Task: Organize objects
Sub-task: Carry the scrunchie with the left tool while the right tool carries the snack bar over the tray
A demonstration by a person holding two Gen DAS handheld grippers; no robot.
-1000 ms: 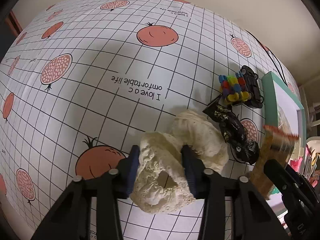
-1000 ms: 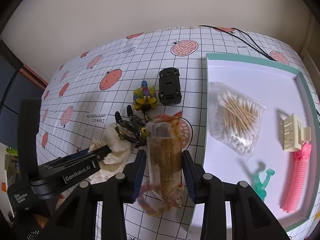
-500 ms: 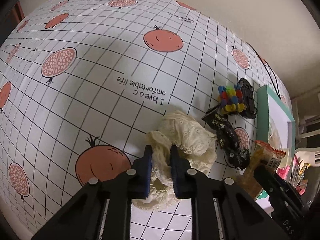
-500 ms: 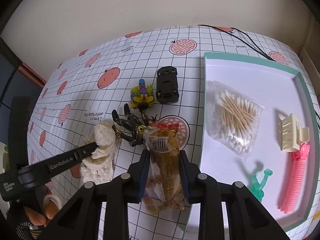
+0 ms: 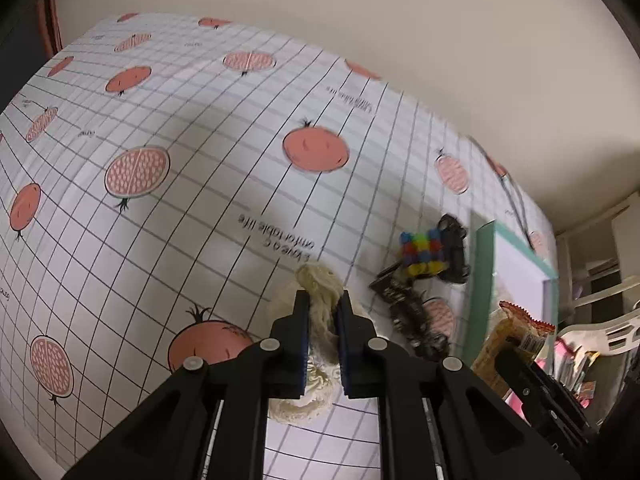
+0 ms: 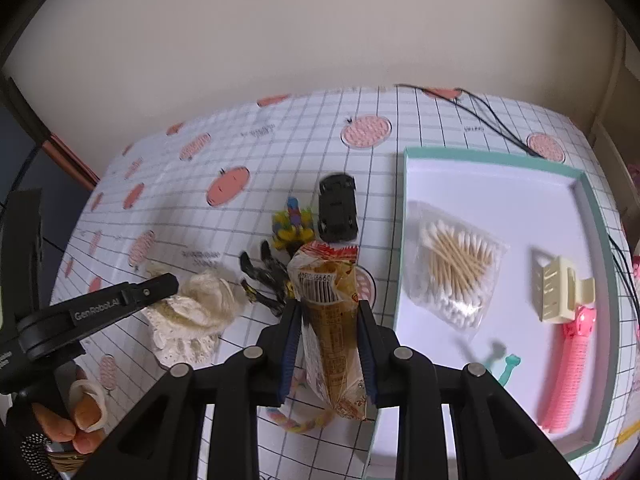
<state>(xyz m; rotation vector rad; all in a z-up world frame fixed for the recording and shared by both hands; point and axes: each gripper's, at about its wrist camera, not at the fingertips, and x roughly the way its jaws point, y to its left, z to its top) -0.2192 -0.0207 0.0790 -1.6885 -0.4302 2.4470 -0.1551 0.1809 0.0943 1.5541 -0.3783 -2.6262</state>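
Observation:
My left gripper pinches a cream lace cloth between its pads, and its jaws are still closing on it. The cloth bunches up and hangs above the pomegranate-print tablecloth. From the right wrist view the same cloth dangles from the left gripper's fingers. My right gripper is shut on a brown snack packet and holds it upright just left of the teal-rimmed tray. The packet also shows at the right of the left wrist view.
The tray holds a bag of cotton swabs, a cream hair claw, a pink hair clip and a small teal piece. On the cloth lie a black toy car, a colourful block toy, a black-and-yellow figure and a pastel braid.
The left jaws closed from wide around the lace cloth to a tight pinch and lifted it. The right gripper tightened on the snack packet and raised it.

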